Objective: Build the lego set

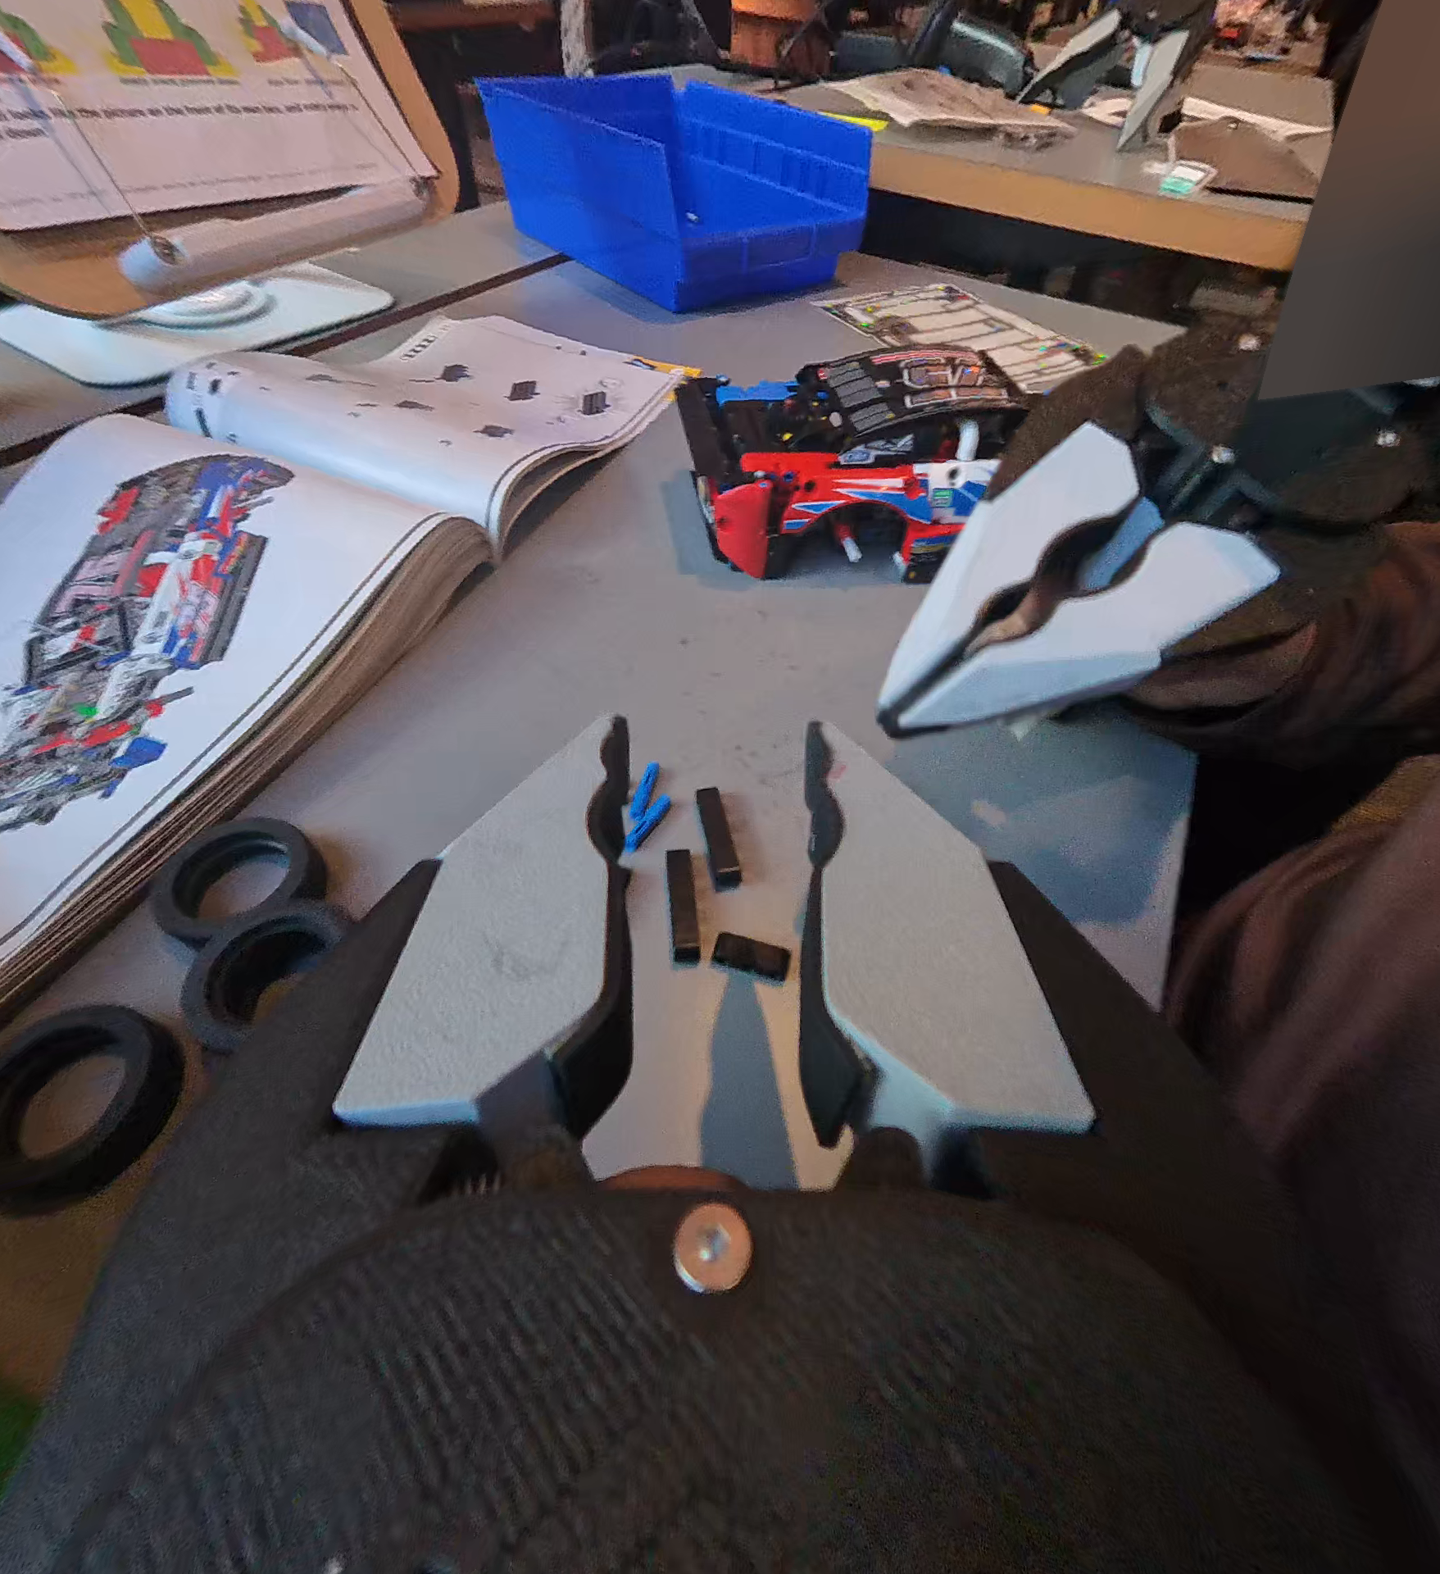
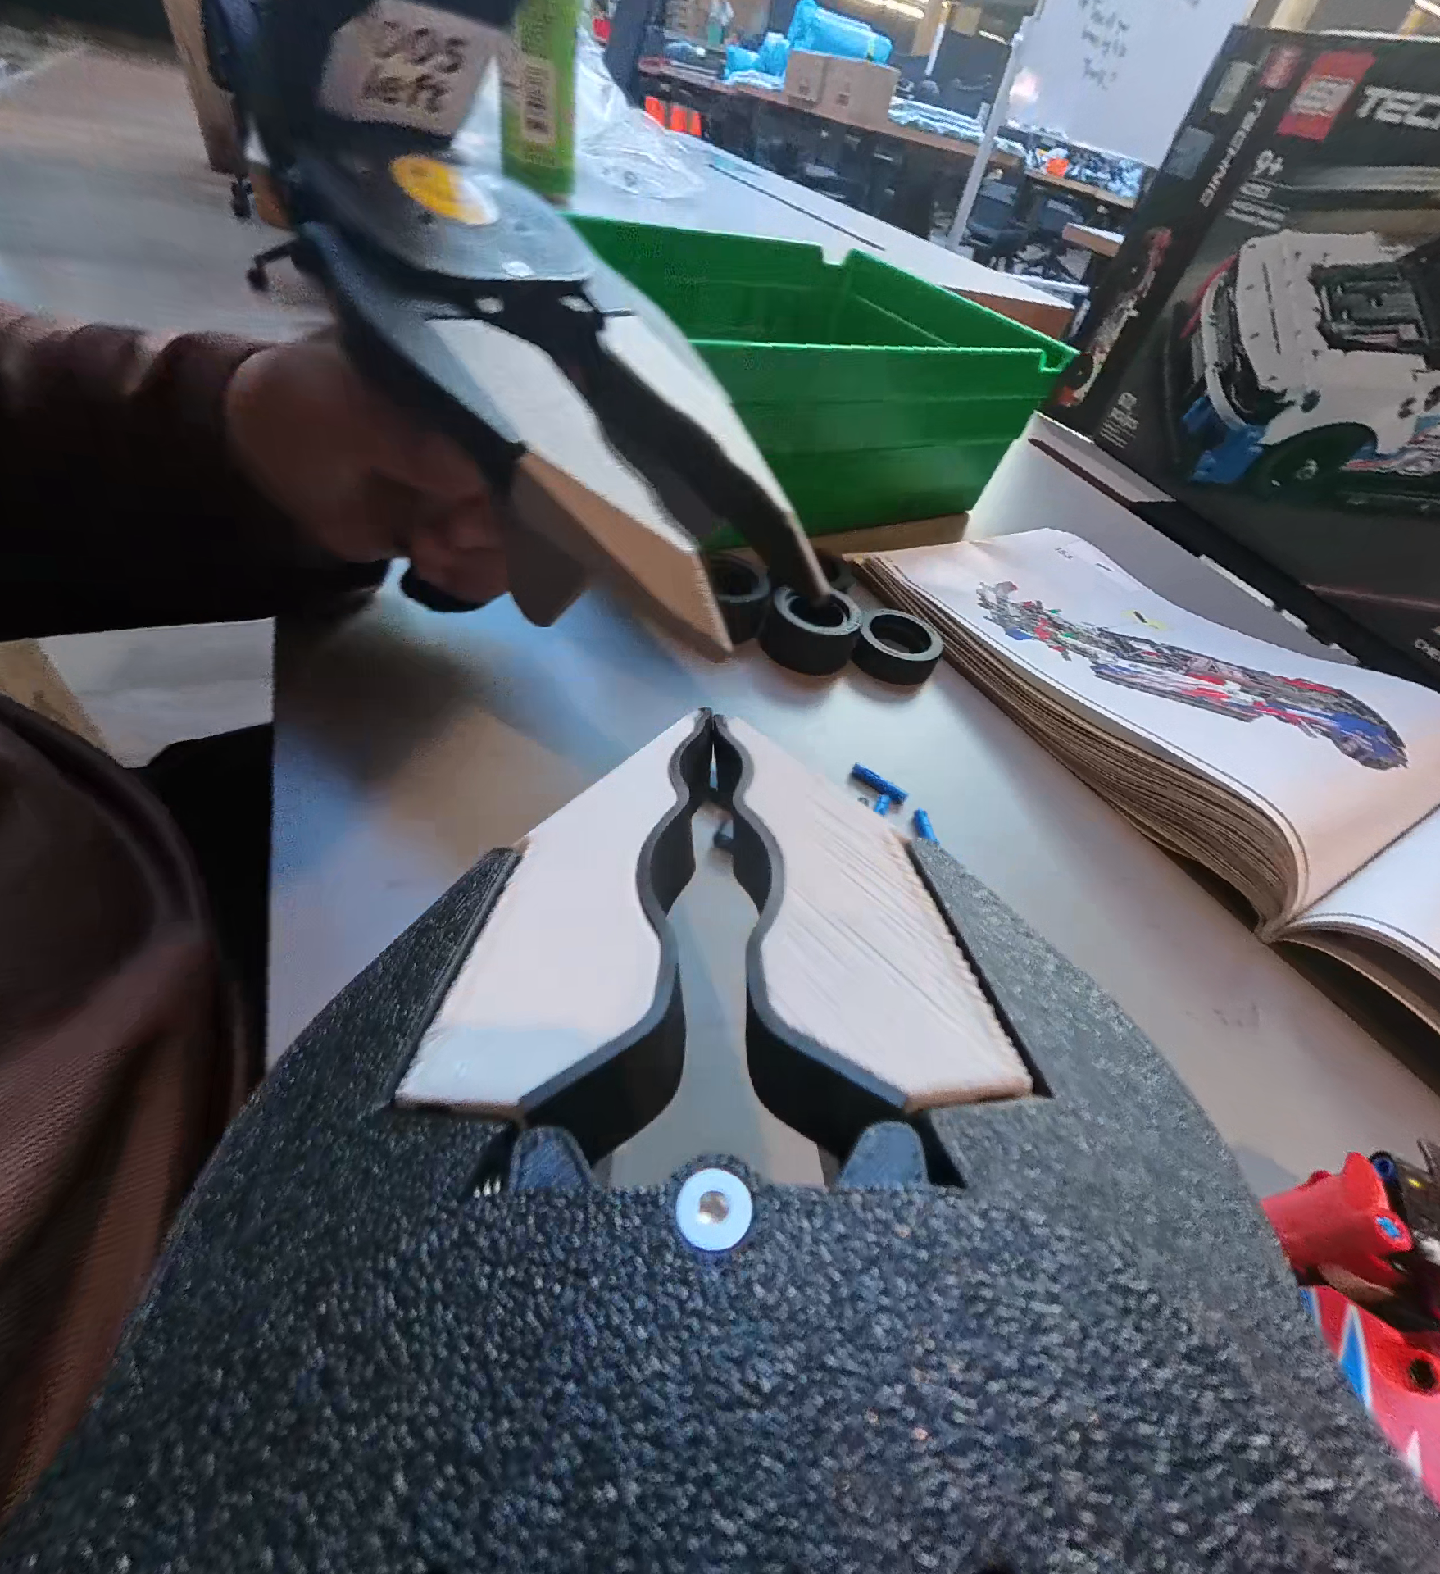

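Note:
My left gripper is open, low over the grey table. Between its fingers lie two blue pins and three short black beams. My right gripper is shut with nothing visible between its tips. It also shows in the left wrist view, hovering just right of the left gripper. The partly built red, white and blue Lego car stands farther back on the table, and its red corner shows in the right wrist view. The blue pins lie just right of the right gripper's tips. The left gripper hangs in front of the tyres.
An open instruction book lies at the left, with three black tyres beside it. A blue bin and a sticker sheet lie behind the car. A green bin and the set's box stand beyond the book.

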A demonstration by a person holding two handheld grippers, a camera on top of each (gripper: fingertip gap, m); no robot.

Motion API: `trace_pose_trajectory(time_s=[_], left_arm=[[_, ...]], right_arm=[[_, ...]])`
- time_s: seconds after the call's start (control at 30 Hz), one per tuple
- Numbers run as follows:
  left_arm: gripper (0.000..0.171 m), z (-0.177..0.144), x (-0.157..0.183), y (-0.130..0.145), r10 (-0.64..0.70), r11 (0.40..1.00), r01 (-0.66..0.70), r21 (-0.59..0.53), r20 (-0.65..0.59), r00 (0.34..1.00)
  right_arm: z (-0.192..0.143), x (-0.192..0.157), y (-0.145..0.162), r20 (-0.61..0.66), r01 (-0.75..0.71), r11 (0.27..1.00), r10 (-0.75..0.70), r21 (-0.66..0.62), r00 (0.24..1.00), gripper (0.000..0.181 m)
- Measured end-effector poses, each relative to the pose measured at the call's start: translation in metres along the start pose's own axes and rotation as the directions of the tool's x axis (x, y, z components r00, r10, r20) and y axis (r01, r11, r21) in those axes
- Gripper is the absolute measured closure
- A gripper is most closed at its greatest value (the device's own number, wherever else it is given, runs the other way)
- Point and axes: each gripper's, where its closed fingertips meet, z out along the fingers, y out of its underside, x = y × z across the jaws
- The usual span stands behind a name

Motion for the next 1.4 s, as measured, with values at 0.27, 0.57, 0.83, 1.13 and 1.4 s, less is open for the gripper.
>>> trace_pose_trajectory(time_s=[0.27, 0.57, 0.83, 1.13, 1.4], left_arm=[[0.143, -0.034, -0.018, 0.009, 0.146, 0.981, -0.168, 0.094, 0.205, 0.968], [0.142, -0.035, -0.016, 0.009, 0.090, 0.986, -0.107, 0.126, 0.135, 0.987], [0.143, -0.036, -0.019, 0.009, 0.073, 0.987, -0.092, 0.129, 0.146, 0.987], [0.141, -0.068, -0.051, -0.003, -0.001, 0.999, -0.014, 0.046, 0.309, 0.951], [0.127, -0.157, -0.147, -0.016, -0.037, 0.980, 0.143, -0.136, 0.585, 0.810]], right_arm=[[0.012, 0.033, 0.001, -0.094, -0.066, 0.998, 0.065, -0.003, 0.993, 0.179], [0.032, 0.042, 0.001, -0.098, -0.052, 0.998, 0.050, -0.018, 0.994, 0.181], [0.032, 0.041, -0.001, -0.099, -0.038, 0.999, 0.036, -0.015, 0.994, 0.181], [0.032, 0.031, -0.001, -0.130, 0.070, 0.997, -0.073, -0.032, 0.989, 0.181], [0.032, 0.030, 0.000, -0.124, 0.058, 0.998, -0.062, -0.036, 0.990, 0.181]])
